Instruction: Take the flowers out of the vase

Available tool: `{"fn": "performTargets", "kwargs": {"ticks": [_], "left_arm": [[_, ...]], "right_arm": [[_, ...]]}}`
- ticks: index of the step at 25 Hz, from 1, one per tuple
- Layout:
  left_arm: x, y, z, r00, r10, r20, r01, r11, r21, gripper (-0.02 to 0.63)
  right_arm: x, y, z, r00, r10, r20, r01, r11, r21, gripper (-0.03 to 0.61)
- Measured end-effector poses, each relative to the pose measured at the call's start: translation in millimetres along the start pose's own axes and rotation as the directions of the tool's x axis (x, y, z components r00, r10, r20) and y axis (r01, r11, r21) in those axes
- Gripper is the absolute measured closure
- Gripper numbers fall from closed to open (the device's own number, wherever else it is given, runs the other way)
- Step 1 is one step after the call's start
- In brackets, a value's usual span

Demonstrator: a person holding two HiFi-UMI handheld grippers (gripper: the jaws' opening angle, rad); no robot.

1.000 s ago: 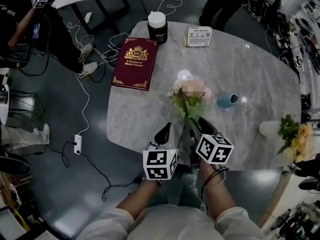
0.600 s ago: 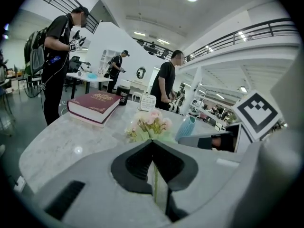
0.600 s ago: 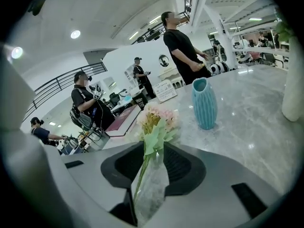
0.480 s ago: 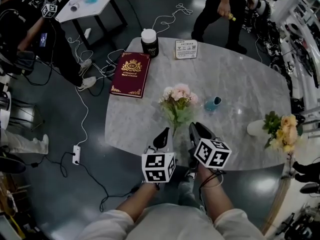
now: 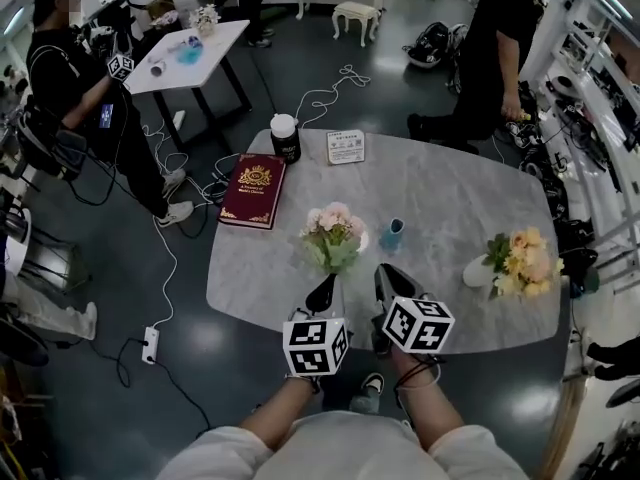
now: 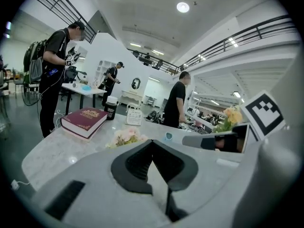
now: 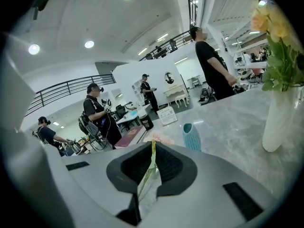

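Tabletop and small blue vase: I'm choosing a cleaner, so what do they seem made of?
The oval grey-white tabletop looks like polished marble or marble-look laminate: faint veining, glossy light spots. The small ribbed turquoise vase looks like ceramic, going by its evenly coloured ribbed surface; plastic is possible.

Round ceiling lamps point(image 6: 183, 6) give even, bright light in both gripper views, whose edges are black and curved. The head view is dimmer, dark in its corners; pale glare lies on the marble counter point(image 5: 450, 198). The left claw point(image 6: 152, 141), the right claw point(image 7: 153, 144) and its pinched flower stem point(image 7: 151, 161) look soft, near the lens.
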State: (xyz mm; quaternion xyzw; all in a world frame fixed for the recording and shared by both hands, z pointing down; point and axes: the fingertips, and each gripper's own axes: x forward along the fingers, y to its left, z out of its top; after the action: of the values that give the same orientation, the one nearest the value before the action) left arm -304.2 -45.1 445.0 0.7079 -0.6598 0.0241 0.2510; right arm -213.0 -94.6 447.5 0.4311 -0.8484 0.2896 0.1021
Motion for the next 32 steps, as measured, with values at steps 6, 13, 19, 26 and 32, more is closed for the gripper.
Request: {"fn": "performTargets", "kwargs": {"ticks": [6,13,19,26,32], "left_arm": [[-22.0,-36.4,22.6,0.997,0.005,0.076,-0.008,0.999,0.031,0.606],[-45.6,-73.0,28.1,0.992,0.006,0.126,-0.011,0.999,0.039,0.606],[-50.9,-88.7,25.6,0.990,0.001,0.138,-0.011,0.997,0.072,0.606],[-57.2,-97.3,28.9,0.990,-0.007,0.143,-0.007,0.995,0.099,0.606],[-56.4,-101.5,28.4,0.990,-0.027,0.142,0.006,0.989,0.150,0.606]], "right_arm": [[-44.6,-3.1,25.6,0.997,0.037,0.069,-0.033,0.998,-0.059,0.560],[-90.3,-7.0,47.9,0.989,0.070,0.129,-0.055,0.991,-0.119,0.563],[-105.2,-13.0,42.1,0.989,0.077,0.123,-0.059,0.987,-0.149,0.563],[-112.4,-9.1,41.6,0.987,0.093,0.134,-0.072,0.986,-0.149,0.563],[-110.9,-12.6,39.1,0.985,0.085,0.149,-0.064,0.988,-0.140,0.563]]}}
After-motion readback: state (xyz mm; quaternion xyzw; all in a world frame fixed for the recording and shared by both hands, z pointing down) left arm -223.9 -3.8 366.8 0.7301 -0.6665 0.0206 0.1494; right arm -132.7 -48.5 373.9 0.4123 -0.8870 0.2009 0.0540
